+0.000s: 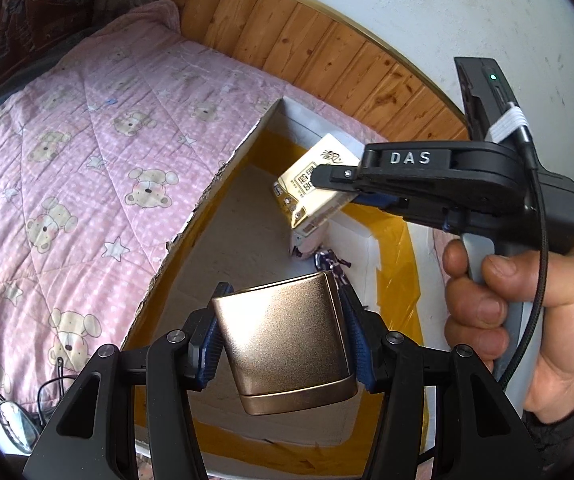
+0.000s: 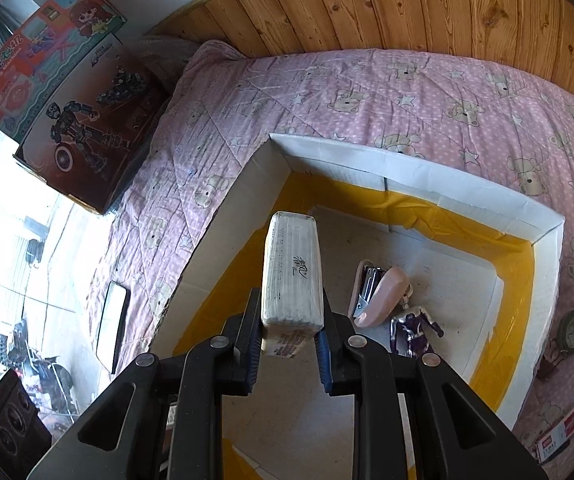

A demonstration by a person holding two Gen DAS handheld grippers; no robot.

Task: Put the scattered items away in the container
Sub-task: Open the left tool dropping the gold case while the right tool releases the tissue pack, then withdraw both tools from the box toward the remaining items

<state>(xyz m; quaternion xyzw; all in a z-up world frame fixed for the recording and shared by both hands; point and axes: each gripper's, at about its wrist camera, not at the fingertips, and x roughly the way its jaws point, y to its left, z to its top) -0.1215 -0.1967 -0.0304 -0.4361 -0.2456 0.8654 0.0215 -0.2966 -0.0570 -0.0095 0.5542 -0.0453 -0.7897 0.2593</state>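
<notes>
My left gripper [image 1: 283, 308] is shut on a gold metal tin [image 1: 287, 340] and holds it over the open cardboard box [image 1: 223, 172] on the bed. My right gripper [image 2: 287, 320] is shut on a cream tissue pack [image 2: 293, 268] and holds it above the box [image 2: 407, 172]; it also shows in the left wrist view [image 1: 315, 194], with the pack [image 1: 307, 184] in its fingers. Inside the box lie a pink stapler [image 2: 375, 296] and a purple toy figure [image 2: 413, 330], the figure partly seen in the left wrist view [image 1: 329, 262].
The box sits on a pink bear-print quilt [image 1: 87, 152]. Glasses [image 1: 27, 412] lie at its near left edge. A tape roll [image 2: 571, 330] and a small red and white pack [image 2: 559, 438] lie right of the box. Toy boxes [image 2: 75, 112] stand at the bed's head; a dark tablet-like thing [image 2: 113, 328] lies left.
</notes>
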